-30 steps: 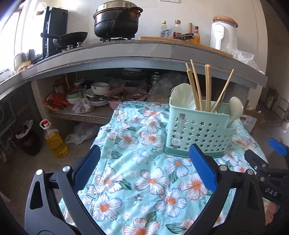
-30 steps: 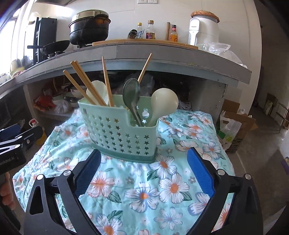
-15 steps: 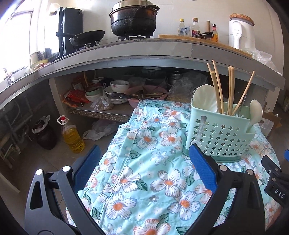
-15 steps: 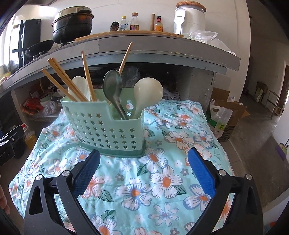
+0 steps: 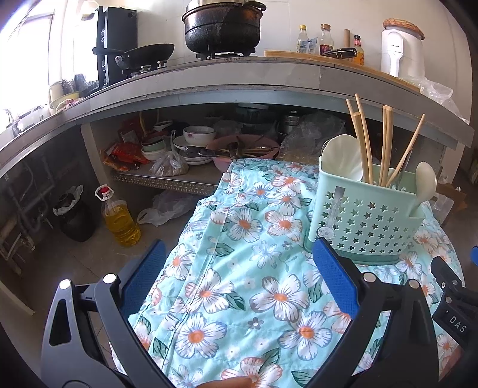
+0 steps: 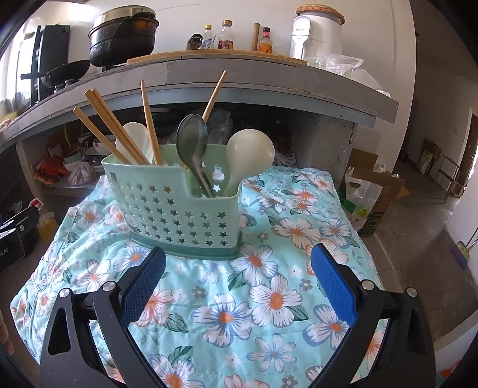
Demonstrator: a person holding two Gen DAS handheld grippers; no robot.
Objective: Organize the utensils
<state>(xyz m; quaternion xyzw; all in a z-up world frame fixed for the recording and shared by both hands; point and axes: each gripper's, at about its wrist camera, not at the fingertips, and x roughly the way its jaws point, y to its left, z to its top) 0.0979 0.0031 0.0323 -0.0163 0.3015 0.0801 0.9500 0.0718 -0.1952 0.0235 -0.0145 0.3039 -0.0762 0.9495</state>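
Note:
A mint-green utensil caddy (image 6: 179, 209) with star holes stands on the floral cloth (image 6: 263, 298); it also shows in the left wrist view (image 5: 364, 223). It holds several wooden chopsticks (image 6: 107, 128), a dark spoon (image 6: 192, 137) and two white spoons (image 6: 249, 152). My right gripper (image 6: 236, 283) is open and empty, just in front of the caddy. My left gripper (image 5: 239, 274) is open and empty, to the left of the caddy, over the cloth. The right gripper's body (image 5: 448, 292) shows at the left view's right edge.
A grey counter (image 5: 239, 77) behind carries a black pot (image 5: 222, 25), a pan, bottles and a white appliance (image 6: 316, 32). The shelf below holds bowls (image 5: 197, 134) and plates. An oil bottle (image 5: 119, 218) and a black bin stand on the floor at left. A cardboard box (image 6: 376, 191) stands at right.
Both grippers have drawn back from the caddy and stayed open. The left view has swung leftward, so the caddy sits further right. The right view has risen and now looks down into the caddy.

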